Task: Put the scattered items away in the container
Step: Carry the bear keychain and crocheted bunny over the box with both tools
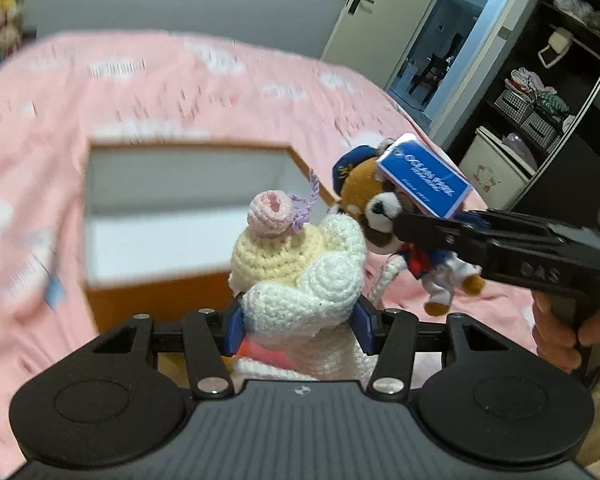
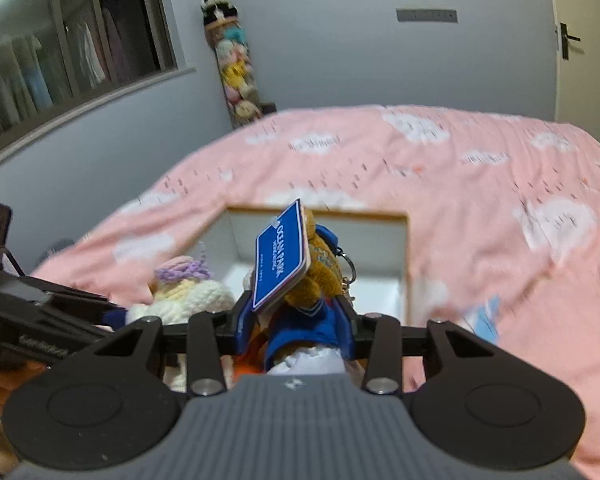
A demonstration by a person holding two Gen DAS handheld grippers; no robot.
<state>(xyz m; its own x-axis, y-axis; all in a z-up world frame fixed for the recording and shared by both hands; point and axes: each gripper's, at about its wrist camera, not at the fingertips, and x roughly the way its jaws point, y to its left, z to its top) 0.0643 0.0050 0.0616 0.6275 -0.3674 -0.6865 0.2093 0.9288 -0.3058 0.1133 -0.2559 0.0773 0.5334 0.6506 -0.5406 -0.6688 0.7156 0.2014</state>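
L gripper [image 1: 298,322] pinches the white crochet toy [image 1: 300,280] low on its body, blue pads pressed into the yarn on both sides. R gripper [image 2: 296,326] is clamped on the bear plush [image 2: 312,280] w/ its blue tag [image 2: 280,256] sticking up. Both toys are held in the air just short of the box [image 1: 188,152], which sits open on the pink bedspread [image 1: 180,92].

To do this step well, I'd say: carry each toy fully past the near wall before letting go, L one to the left half, R one to the right half, so the grippers don't bump; watch that the tag and keyring clear the rim.

Count: 2 grippers, 2 toys in hand, 1 box, 1 small blue-white item [image 2: 486,316] on the bedspread at right, approx, too blurred to ID.
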